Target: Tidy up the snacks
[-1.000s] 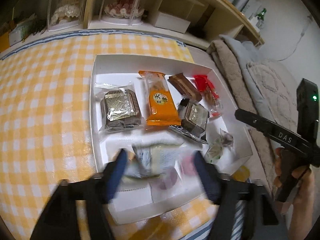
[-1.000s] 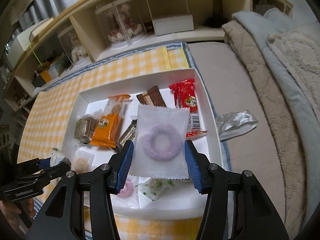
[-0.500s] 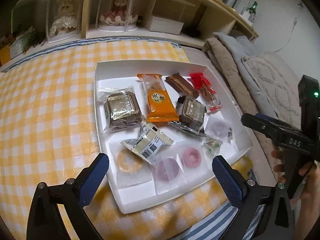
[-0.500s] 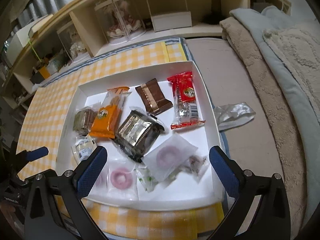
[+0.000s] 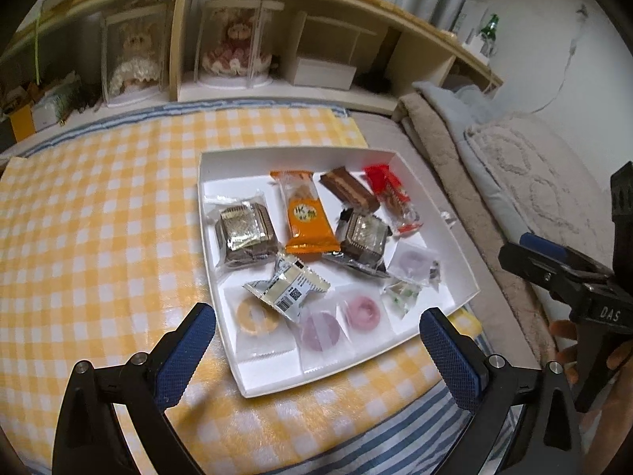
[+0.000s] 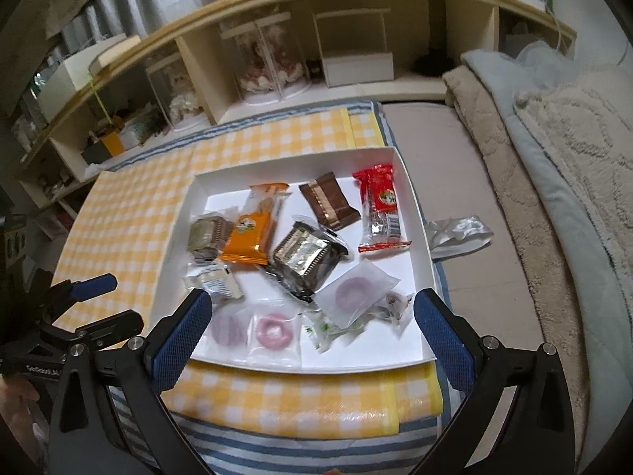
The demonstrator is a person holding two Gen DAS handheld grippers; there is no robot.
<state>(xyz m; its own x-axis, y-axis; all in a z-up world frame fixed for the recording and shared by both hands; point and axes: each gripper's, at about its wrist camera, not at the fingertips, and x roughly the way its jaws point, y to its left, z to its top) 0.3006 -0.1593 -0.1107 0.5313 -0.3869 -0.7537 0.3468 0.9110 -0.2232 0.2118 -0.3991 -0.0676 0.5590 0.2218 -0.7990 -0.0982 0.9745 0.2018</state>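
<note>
- Two grippers of mine, left gripper (image 5: 316, 340) and right gripper (image 6: 312, 328), hang spread wide, holding nothing.
- Snacks lie in the white tray (image 5: 399, 356).

one tray (image 6: 411, 206), eleven wrapped snacks (image 6: 253, 233)

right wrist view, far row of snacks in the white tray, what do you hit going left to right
dark foil-topped pack → orange packet → brown wrapper → red packet, then past the white tray's right wall the crumpled clear wrapper on the grey surface.
</note>
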